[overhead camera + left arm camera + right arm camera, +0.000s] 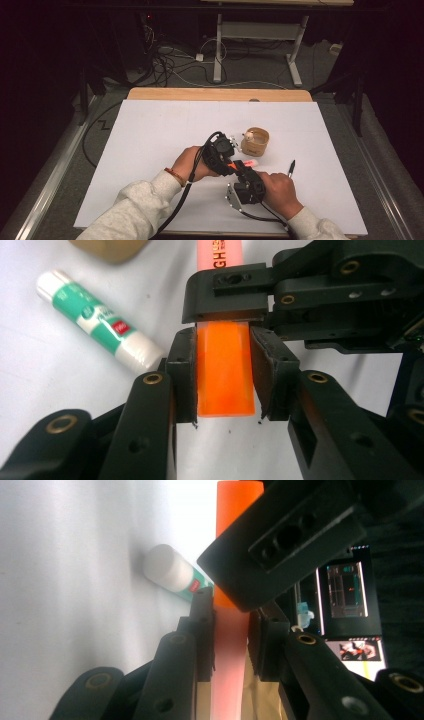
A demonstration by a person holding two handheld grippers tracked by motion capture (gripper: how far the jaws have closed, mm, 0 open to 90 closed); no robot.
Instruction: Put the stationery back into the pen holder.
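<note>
A highlighter (245,164) with a pink body and an orange cap is held just above the white sheet between my two grippers. My left gripper (222,340) is shut on the orange cap (224,375), with a pad against each side. My right gripper (232,610) is shut on the pink body (230,650), its jaws crossing just beyond the cap. In the high view the left gripper (231,162) and the right gripper (243,171) meet tip to tip in front of the person. A green and white glue stick (95,317) lies on the sheet beside them.
A wooden cup (255,141) with a small white thing on its rim stands just beyond the grippers. A dark pen (291,168) lies to the right. The white sheet (150,145) covers most of the wooden table. Cables run across the floor behind.
</note>
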